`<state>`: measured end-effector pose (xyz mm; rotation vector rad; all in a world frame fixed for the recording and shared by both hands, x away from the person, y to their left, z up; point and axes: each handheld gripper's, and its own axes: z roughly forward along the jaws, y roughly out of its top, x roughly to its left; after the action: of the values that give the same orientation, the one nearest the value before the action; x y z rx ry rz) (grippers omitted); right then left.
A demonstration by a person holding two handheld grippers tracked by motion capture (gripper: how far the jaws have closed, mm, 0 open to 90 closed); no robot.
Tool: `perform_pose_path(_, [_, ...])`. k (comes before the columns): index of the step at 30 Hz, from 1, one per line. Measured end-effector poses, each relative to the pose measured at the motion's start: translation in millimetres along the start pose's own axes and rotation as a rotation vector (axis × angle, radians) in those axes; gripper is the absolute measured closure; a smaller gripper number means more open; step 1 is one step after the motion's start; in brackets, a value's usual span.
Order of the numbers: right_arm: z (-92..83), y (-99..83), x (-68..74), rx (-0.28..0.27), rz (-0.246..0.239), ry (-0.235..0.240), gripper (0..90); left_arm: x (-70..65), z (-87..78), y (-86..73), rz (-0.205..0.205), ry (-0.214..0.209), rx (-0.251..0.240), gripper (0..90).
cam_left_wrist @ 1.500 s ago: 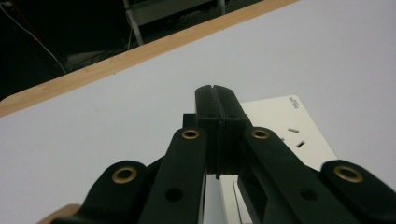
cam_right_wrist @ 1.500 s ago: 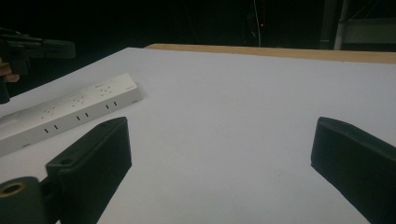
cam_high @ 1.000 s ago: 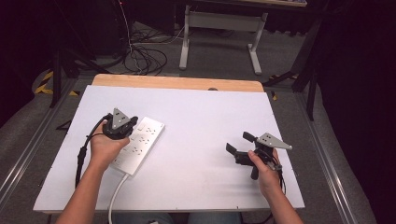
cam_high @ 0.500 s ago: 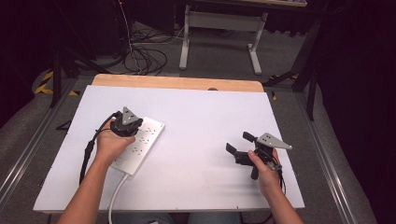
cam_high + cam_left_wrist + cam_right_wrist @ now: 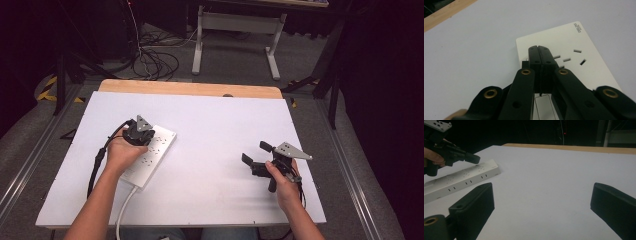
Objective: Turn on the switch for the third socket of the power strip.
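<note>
A white power strip [image 5: 152, 152] lies at a slant on the left half of the white table top [image 5: 220, 125]. My left gripper [image 5: 146, 136] is shut, with its closed tips low over the strip's far end; nothing shows between the jaws. In the left gripper view the joined tips [image 5: 539, 50] sit just above the strip [image 5: 586, 70] near a group of socket slots. My right gripper [image 5: 256, 153] is held open above the bare table at the right, jaws wide apart [image 5: 541, 195]. The right gripper view also takes in the strip [image 5: 461, 182] and the left gripper [image 5: 471, 158].
The strip's white cord [image 5: 125, 205] runs off the table's front edge beside the left forearm. A wooden strip [image 5: 190, 89] borders the table's far edge. Beyond it, on the floor, lie tangled cables [image 5: 155, 60] and a metal stand's legs [image 5: 235, 35].
My left gripper has slid to the right along the power strip toward its far end, staying shut. The right gripper has held still and open.
</note>
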<state>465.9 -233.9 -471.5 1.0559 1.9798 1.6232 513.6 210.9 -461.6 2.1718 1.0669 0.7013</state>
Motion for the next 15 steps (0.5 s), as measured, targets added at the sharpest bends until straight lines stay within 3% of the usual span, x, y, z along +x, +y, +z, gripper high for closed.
perform_pose_path(15, [0.1,0.1,-0.4,0.000,0.001,0.000,5.7,-0.2,2.6,-1.7,0.000,-0.012,0.023,89.8])
